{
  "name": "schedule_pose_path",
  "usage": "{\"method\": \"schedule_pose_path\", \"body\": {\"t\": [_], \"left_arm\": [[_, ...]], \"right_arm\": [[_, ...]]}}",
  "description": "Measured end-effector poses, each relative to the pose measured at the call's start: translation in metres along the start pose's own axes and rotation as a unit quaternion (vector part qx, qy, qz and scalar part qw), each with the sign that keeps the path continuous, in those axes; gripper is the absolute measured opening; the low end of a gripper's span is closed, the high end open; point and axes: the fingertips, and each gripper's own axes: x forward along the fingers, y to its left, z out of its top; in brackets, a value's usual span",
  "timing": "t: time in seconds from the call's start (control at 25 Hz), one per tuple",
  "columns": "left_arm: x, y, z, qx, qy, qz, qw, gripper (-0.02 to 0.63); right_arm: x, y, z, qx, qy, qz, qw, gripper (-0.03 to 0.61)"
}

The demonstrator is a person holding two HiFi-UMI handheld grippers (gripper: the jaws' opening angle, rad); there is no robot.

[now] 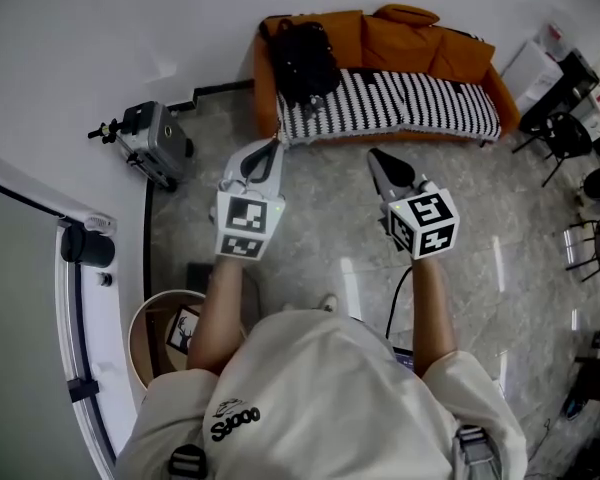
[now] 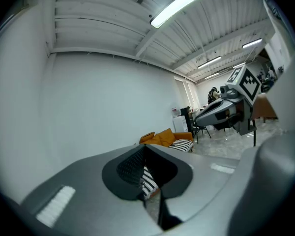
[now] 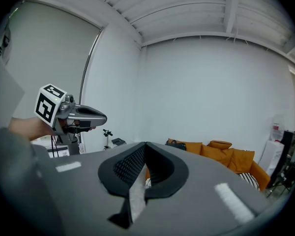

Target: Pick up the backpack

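A black backpack stands on the left end of an orange sofa with a black-and-white striped seat, at the far side of the room. My left gripper is held out in front of me, shut and empty, its tip just short of the sofa's left front corner. My right gripper is beside it, also shut with nothing between its jaws. In the right gripper view the backpack shows as a dark shape on the sofa beyond the shut jaws. In the left gripper view only the sofa shows; the backpack is hidden.
A grey hard case with a small tripod lies on the floor at the left wall. A round bin stands by my left side. Black chairs and desks fill the right side. Marble-look floor lies between me and the sofa.
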Motion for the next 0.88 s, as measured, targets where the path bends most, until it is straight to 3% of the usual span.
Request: {"method": "schedule_pose_path", "body": {"t": [0.28, 0.52, 0.88], "left_arm": [[-0.009, 0.006, -0.011, -0.006, 0.002, -0.007, 1.0, 0.011], [-0.016, 0.022, -0.021, -0.004, -0.001, -0.011, 0.9999, 0.011], [-0.021, 0.043, -0.033, -0.008, 0.002, -0.02, 0.9998, 0.011]], "right_arm": [[0.007, 0.011, -0.011, 0.018, 0.017, -0.009, 1.0, 0.003], [0.018, 0.037, 0.002, 0.02, -0.013, 0.007, 1.0, 0.002], [0.033, 0.043, 0.001, 0.055, -0.01, -0.014, 0.998, 0.003]]}}
